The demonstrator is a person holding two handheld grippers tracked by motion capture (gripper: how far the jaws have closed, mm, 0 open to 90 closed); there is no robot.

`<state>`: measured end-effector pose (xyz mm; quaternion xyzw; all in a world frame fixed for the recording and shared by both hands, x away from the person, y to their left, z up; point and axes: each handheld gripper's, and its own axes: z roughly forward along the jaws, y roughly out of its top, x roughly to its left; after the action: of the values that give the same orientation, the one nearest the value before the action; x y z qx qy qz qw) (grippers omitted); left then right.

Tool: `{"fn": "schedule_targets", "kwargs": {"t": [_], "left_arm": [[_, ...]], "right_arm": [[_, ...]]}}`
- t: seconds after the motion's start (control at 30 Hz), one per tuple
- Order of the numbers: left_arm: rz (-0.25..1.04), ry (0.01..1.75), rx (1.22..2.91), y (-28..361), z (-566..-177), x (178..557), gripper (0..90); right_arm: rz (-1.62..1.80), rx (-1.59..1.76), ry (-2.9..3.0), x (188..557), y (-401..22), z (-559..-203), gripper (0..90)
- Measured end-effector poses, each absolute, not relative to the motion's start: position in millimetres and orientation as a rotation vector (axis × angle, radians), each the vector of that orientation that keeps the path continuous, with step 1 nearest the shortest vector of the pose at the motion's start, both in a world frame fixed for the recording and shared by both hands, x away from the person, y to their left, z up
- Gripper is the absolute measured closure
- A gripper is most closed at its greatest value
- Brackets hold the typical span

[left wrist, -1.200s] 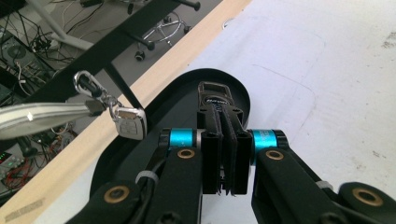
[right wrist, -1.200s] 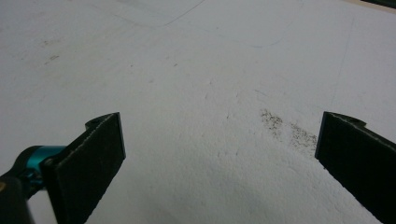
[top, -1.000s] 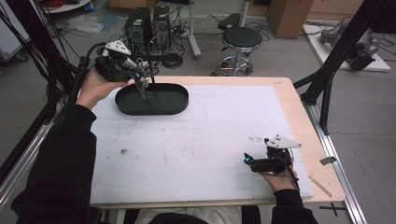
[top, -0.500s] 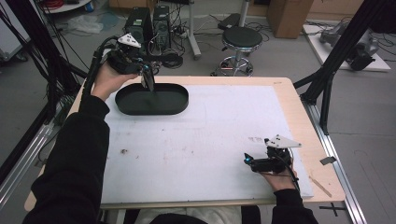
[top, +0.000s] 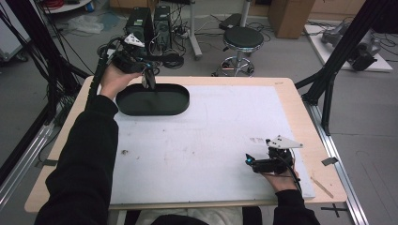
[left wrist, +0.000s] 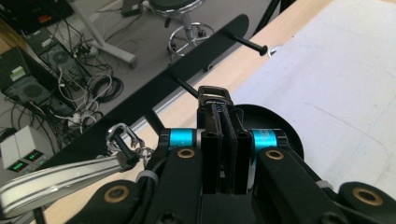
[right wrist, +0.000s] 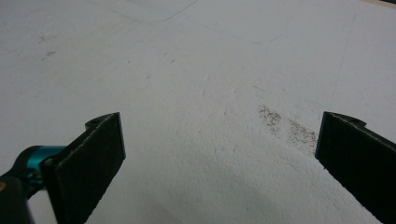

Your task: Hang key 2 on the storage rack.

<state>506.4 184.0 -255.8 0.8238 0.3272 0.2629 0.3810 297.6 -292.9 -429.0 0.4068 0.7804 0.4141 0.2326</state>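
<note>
A black oval tray (top: pixel 184 97) lies at the back left of the white mat (top: pixel 211 136). My left gripper (top: pixel 150 84) hangs over the tray's back-left rim, pointing down, held by a hand in a black sleeve. In the left gripper view its jaws (left wrist: pixel 223 109) are pressed together, with a small black clip-like piece (left wrist: pixel 214 95) at their tips and the tray (left wrist: pixel 282 126) just beyond. My right gripper (top: pixel 248 161) rests on the mat at the front right. Its jaws (right wrist: pixel 222 121) stand wide apart with only bare mat between them.
The wooden table edge (top: pixel 234 80) frames the mat. Beyond the table stand a black stool (top: pixel 241 37) and computer towers (top: pixel 145 21) with cables. Black frame struts (top: pixel 328 89) rise at the right edge. A dark smudge (top: pixel 124 152) marks the mat at the left.
My left hand has shifted a little to the right and farther back over the tray's rear rim, still shut. The right gripper has not moved.
</note>
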Motion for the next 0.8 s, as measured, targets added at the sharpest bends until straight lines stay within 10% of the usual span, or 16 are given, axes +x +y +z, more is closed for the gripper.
{"fn": "schedule_targets", "kwargs": {"t": [0.8], "left_arm": [[0.73,0.96,2.139,175,-289,527,86.0]], "right_arm": [[1.146,1.107,2.134,299,-293,-429,0.7]]}}
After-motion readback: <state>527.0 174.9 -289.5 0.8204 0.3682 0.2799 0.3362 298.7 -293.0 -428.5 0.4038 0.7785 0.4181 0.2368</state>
